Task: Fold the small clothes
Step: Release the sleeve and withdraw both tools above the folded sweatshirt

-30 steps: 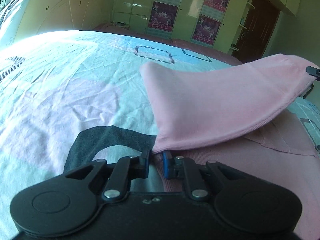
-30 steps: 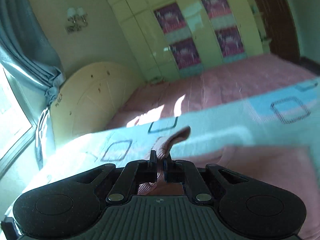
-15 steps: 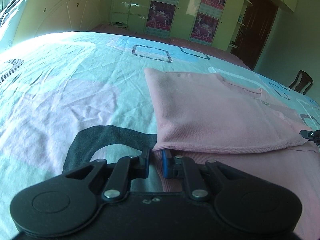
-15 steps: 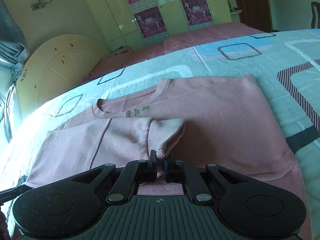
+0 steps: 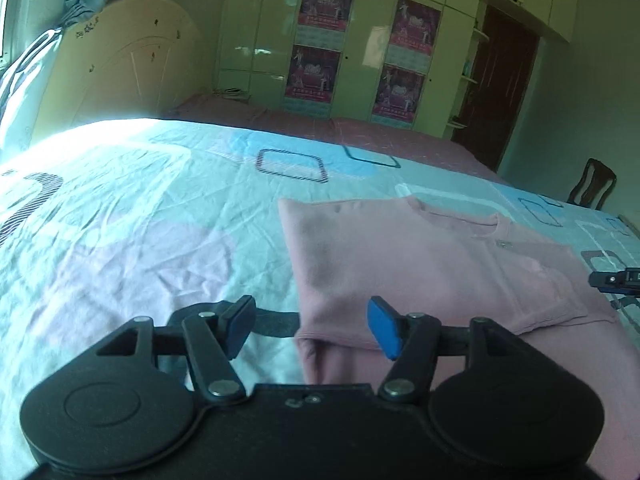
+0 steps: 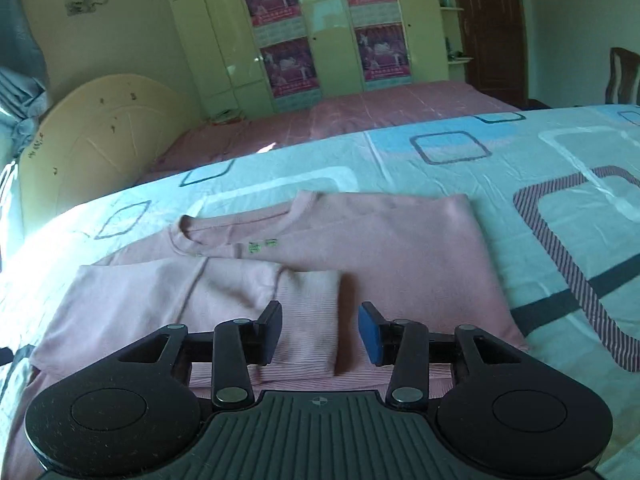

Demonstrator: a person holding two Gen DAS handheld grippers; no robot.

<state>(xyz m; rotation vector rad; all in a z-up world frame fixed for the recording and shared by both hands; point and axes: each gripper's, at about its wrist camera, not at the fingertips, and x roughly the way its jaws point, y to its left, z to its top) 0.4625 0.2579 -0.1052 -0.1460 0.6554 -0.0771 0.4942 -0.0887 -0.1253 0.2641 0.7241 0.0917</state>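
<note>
A pink long-sleeved top [image 5: 420, 264] lies flat on the patterned bedsheet [image 5: 140, 220], its left side and sleeve folded in over the body. My left gripper [image 5: 314, 330] is open and empty, just above the folded edge at the hem. In the right wrist view the same top [image 6: 392, 240] shows its neckline and label, with the folded sleeve cuff [image 6: 308, 312] lying on it. My right gripper [image 6: 320, 332] is open and empty, over that cuff. The right gripper's tip also shows in the left wrist view [image 5: 616, 280].
The bed's headboard [image 5: 120, 72] stands at the back left. A wardrobe with posters [image 5: 360, 48] lines the far wall, with a dark door [image 5: 496, 92] to its right. A wooden chair [image 5: 592, 188] stands beside the bed at right.
Both grippers carried the sleeve side over and laid it flat on the top's body. Both then opened and let go of the fabric.
</note>
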